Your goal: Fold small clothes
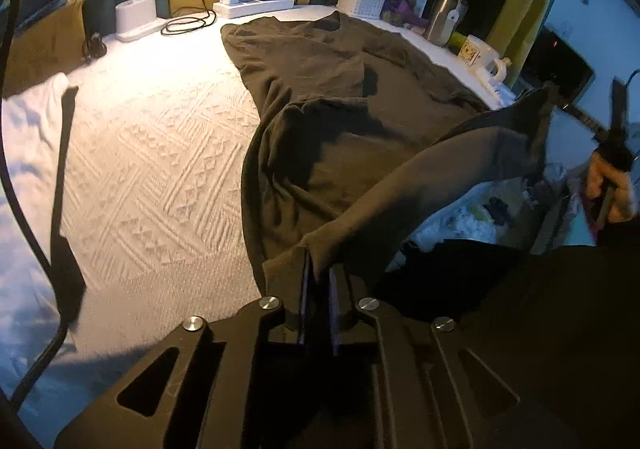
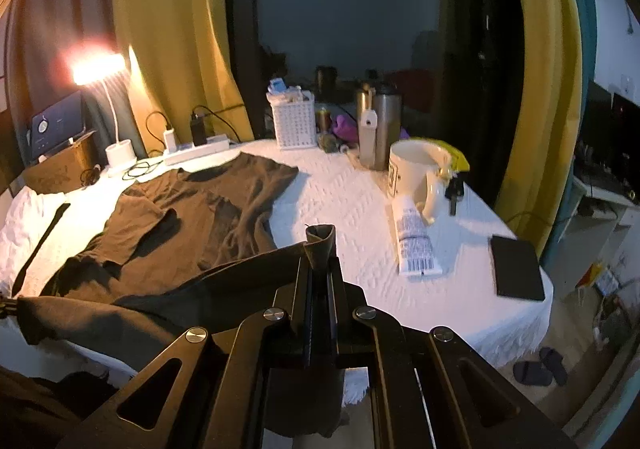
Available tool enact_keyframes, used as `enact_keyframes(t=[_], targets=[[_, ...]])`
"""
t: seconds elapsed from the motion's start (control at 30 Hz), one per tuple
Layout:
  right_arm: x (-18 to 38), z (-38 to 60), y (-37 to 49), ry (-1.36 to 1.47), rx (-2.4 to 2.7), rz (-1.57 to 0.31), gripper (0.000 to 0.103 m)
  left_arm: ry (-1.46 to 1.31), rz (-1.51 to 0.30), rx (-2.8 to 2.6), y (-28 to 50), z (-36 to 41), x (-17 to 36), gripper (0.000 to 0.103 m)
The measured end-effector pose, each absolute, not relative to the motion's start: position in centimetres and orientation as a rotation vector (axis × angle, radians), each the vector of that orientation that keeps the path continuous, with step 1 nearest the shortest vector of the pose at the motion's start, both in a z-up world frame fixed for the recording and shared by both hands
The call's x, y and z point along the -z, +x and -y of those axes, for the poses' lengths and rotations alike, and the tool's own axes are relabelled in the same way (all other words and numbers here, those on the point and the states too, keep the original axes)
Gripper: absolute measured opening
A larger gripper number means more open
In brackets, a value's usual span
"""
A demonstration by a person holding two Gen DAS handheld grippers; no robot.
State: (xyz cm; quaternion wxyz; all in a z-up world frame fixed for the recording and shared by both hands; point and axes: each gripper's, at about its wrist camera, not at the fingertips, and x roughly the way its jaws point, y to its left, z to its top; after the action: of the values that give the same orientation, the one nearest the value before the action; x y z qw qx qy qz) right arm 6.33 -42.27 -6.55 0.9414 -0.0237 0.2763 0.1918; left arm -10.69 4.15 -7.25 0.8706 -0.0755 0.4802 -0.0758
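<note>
Both grippers, left (image 1: 318, 277) and right (image 2: 320, 269), clench the brown T-shirt's (image 1: 320, 89) hem, raised off the bench (image 1: 160, 153). Judged next: carry it toward the collar.

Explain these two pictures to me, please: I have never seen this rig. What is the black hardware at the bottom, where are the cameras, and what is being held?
There is no robot here. A person holds a two-finger tool in each hand, and each tool carries a fisheye camera looking along its fingers, so the black hardware is the tool itself. One picture comes from the left gripper, the other from the right gripper. Both are shut on the near hem of a dark brown T-shirt, lifting that edge while the rest lies flat on a white textured tablecloth. Also on the table are a cream mug, a white tube, a steel flask, a white basket, a power strip and a lit desk lamp.
</note>
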Motion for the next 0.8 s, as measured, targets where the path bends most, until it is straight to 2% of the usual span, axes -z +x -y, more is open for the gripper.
enact_keyframes(t=[0.03,0.1,0.17,0.37,0.57,0.8], targets=[[6.9,42.3,6.4,-0.043,-0.388,-0.572,0.006,-0.17,-0.993,0.165,-11.1,-4.4,6.7,0.019],[7.3,42.5,6.5,-0.036,-0.381,-0.581,0.006,-0.199,-0.955,0.177,-11.5,-5.1,5.7,0.044],[7.6,42.8,6.6,-0.034,-0.37,-0.587,0.006,-0.264,-0.895,0.19,-11.9,-6.2,4.3,0.053],[7.9,43.1,6.7,-0.025,-0.361,-0.596,0.006,-0.343,-0.829,0.134,-10.0,-7.8,4.0,0.053],[8.0,43.1,6.8,-0.024,-0.361,-0.599,0.006,-0.152,-0.916,0.061,-7.8,-4.6,7.3,0.052],[8.6,42.3,7.3,-0.025,-0.371,-0.615,0.006,-0.079,-0.966,0.101,-8.8,-1.4,9.4,0.053]])
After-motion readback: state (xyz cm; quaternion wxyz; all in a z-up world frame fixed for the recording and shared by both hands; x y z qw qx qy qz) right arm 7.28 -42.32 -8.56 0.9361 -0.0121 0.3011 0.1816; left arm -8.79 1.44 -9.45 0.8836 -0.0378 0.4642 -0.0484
